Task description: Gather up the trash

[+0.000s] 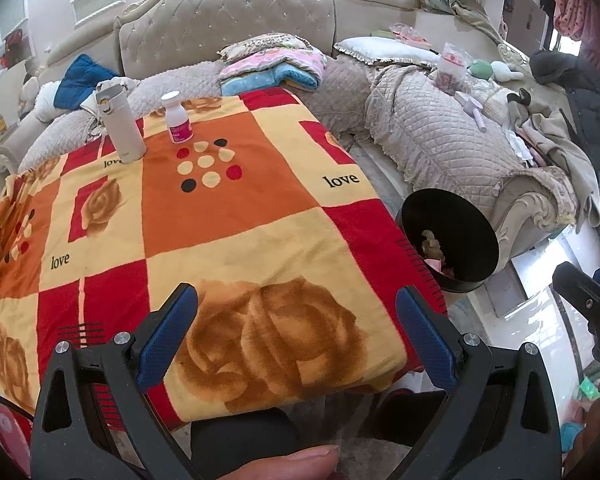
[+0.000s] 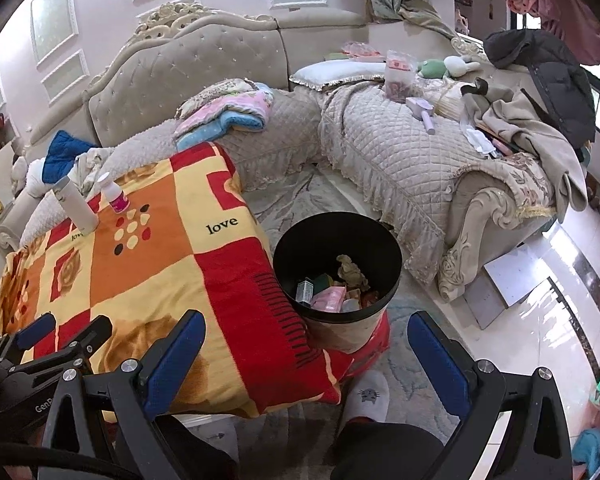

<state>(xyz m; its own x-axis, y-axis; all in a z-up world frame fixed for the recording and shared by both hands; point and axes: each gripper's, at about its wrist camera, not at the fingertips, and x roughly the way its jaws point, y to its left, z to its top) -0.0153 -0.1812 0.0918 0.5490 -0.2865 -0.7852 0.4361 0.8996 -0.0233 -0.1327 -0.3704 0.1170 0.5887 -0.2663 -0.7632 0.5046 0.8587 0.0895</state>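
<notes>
A black trash bin (image 2: pixel 300 248) stands on the floor at the table's right side, holding several pieces of trash (image 2: pixel 332 286); it also shows in the left wrist view (image 1: pixel 466 216). My left gripper (image 1: pixel 296 300) is open and empty above the near part of the blanket-covered table (image 1: pixel 228 216). My right gripper (image 2: pixel 306 330) is open and empty, above the table's corner and just in front of the bin. A white thermos (image 1: pixel 120 124) and a small white bottle with a pink label (image 1: pixel 178 118) stand at the table's far side.
A grey quilted sofa (image 2: pixel 400 152) wraps around the back and right, piled with folded blankets (image 2: pixel 228 116), clothes and a dark jacket (image 2: pixel 548 68). A white slipper (image 2: pixel 366 394) is on the rug below. Glossy floor lies to the right.
</notes>
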